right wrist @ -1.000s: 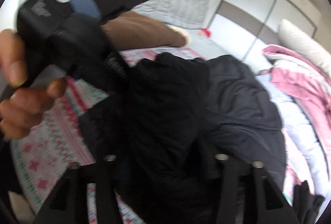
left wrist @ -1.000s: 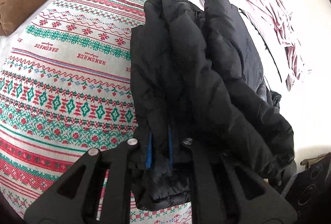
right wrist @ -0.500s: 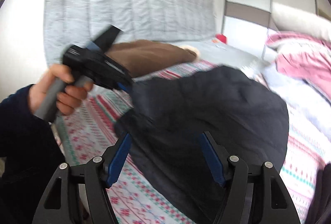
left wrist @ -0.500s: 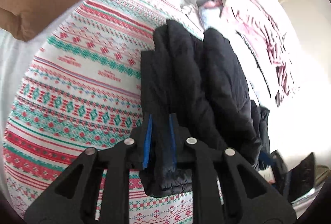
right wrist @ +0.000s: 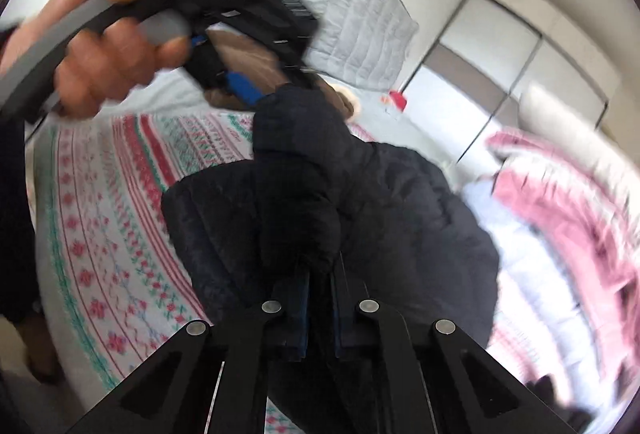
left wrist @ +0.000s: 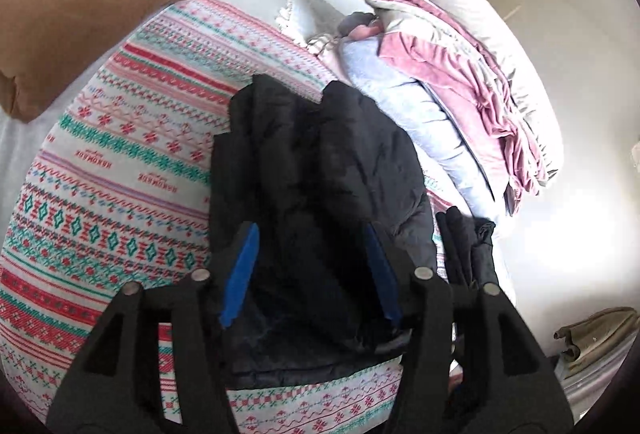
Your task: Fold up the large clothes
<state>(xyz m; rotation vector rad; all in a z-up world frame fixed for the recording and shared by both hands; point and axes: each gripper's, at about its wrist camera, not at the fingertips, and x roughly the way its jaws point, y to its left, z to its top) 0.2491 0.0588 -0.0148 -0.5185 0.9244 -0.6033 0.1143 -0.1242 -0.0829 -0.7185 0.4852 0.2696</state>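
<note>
A black puffer jacket (left wrist: 320,173) lies bunched and folded on the patterned red, green and white bedspread (left wrist: 112,185). My left gripper (left wrist: 312,266) is open, its blue-padded fingers (left wrist: 240,270) spread just above the jacket's near edge. In the right wrist view the jacket (right wrist: 360,201) rises in a fold. My right gripper (right wrist: 320,294) is shut on that fold of black fabric. The left gripper (right wrist: 240,17) shows there too, held in a hand above the jacket's far edge.
A brown pillow (left wrist: 72,17) lies at the bed's far left. A pink and grey blanket (left wrist: 460,73) and pale blue bedding (left wrist: 400,101) are heaped on the right. Dark folded clothes (left wrist: 468,250) sit by the bed's right edge. Wardrobe doors (right wrist: 500,57) stand behind.
My left gripper has opened and let go of the jacket. My right gripper, open half a second ago, has shut on a fold of the jacket.
</note>
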